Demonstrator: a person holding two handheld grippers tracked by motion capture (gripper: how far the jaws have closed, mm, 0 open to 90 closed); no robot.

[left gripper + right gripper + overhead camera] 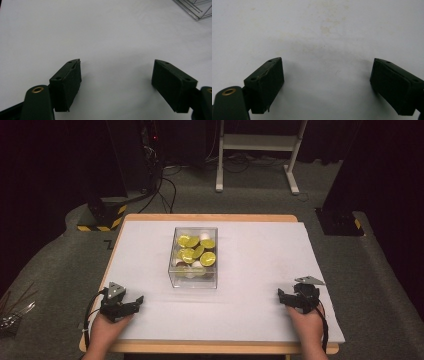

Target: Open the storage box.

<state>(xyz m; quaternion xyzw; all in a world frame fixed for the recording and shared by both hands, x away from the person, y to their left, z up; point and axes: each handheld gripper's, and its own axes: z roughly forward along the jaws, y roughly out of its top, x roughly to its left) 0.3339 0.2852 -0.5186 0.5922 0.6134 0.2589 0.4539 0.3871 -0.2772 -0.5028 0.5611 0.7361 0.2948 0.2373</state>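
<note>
Clear box [193, 270] upright, long axis running away, both tongs wide.

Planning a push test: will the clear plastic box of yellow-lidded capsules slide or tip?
The clear plastic box is squat and flat-bottomed on the white table cover, so it likely slides rather than tips. Its smooth walls look slippery. The yellow-lidded capsules lie loose and may shift.

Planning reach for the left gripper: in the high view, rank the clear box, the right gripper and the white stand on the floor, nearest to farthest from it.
1. Clear box, mid-table, ahead-right of the left gripper.
2. Right gripper, near edge, far right.
3. White stand, beyond the table.
</note>
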